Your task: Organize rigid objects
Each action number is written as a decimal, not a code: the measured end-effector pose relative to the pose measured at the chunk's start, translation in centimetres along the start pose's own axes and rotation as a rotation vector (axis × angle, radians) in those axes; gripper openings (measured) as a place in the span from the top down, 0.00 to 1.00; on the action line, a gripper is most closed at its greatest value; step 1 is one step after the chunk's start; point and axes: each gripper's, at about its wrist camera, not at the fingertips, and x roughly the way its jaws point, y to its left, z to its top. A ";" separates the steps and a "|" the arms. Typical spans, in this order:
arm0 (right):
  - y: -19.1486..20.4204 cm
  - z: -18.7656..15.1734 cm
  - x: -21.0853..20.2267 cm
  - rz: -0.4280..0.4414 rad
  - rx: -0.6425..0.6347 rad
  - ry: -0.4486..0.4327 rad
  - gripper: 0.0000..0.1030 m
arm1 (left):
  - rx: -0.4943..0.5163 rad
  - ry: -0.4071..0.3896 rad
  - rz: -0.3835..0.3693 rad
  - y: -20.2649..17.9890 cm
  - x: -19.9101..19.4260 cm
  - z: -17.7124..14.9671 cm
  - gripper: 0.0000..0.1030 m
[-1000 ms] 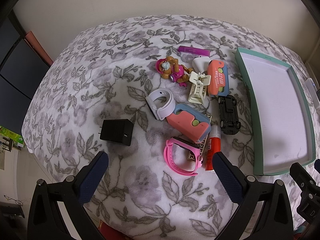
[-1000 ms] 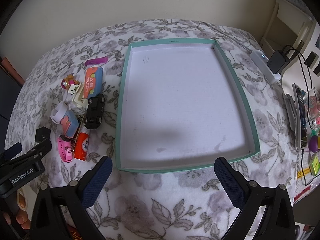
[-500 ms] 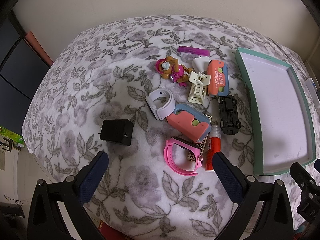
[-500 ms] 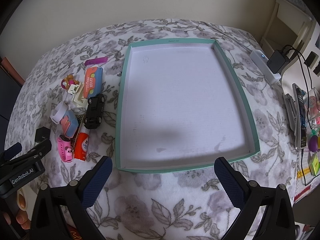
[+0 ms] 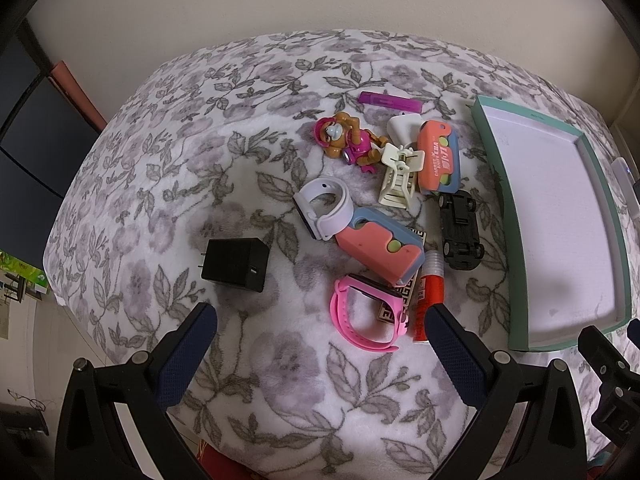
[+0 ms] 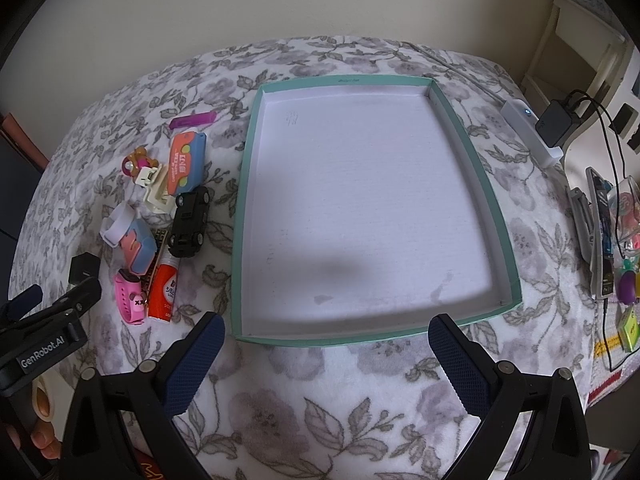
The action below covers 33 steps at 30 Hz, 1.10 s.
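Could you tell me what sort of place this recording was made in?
Probably a room in a home: the work surface is covered by a floral blanket, a power strip with a plugged-in charger sits at its right edge, and a toy car lies among household oddments.

1. The left gripper (image 5: 320,344) hangs with its jaws spread wide, gripping nothing, to the left of the teal tray (image 6: 476,160).
2. The right gripper (image 6: 328,344) hovers at the tray's near edge, jaws equally wide apart and empty.

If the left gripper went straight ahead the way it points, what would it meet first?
Probably the pink watch, which lies nearest between the open left gripper fingers, with the glue stick beside it; depth is uncertain.
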 end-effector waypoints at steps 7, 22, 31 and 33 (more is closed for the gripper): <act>1.5 0.4 -0.4 0.017 -0.032 -0.046 0.00 | -0.054 -0.010 0.004 1.8 -0.1 0.5 0.00; 10.1 1.4 0.6 0.182 -0.138 -0.060 0.05 | -0.337 0.050 -0.001 10.8 4.1 0.9 0.00; 11.9 1.4 3.6 0.173 -0.154 0.019 0.24 | -0.316 0.059 -0.012 11.0 6.4 1.4 0.00; 11.7 1.4 4.1 0.169 -0.151 0.038 0.35 | -0.301 0.057 -0.012 10.7 6.7 1.6 0.00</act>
